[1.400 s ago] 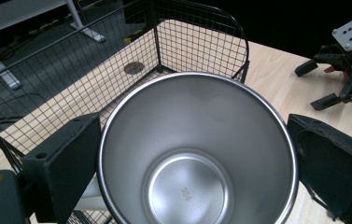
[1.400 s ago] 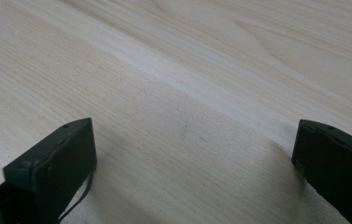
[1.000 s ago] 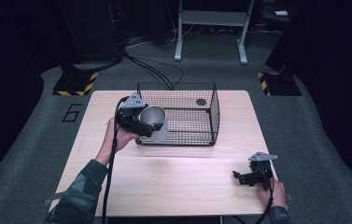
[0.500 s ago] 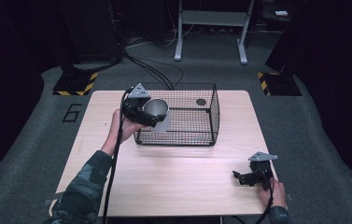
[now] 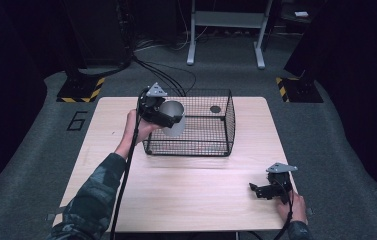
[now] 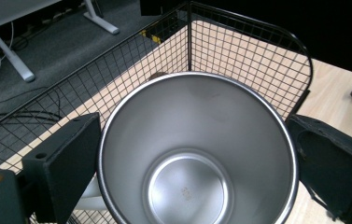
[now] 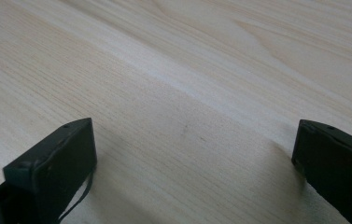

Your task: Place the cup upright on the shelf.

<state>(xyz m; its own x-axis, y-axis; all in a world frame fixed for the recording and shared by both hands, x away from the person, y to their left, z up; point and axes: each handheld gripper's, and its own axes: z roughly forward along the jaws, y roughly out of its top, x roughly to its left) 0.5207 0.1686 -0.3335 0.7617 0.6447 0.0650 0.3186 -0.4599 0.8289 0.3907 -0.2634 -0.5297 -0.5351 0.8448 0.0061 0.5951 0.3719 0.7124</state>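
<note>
Left gripper (image 5: pixel 168 119) clamped on steel cup (image 5: pixel 173 117) over wire basket's (image 5: pixel 211 145) left rim; right gripper (image 5: pixel 266 190) jaws apart, near-right on table (image 5: pixel 186 195).

A: The high view is dim all round; the tabletop (image 5: pixel 176 195) alone is lit, from overhead, while the floor from 9 to 3 o'clock sinks into near black.

B: And soft, grainy too. The left gripper view is sharper: the steel cup (image 6: pixel 197 154) shows a smooth sheen, brightest at 12 o'clock inside its wall.

A: In the right gripper view the wood grain is crisp; both jaws at 7 and 4 o'clock blur and cast faint shadows.
</note>
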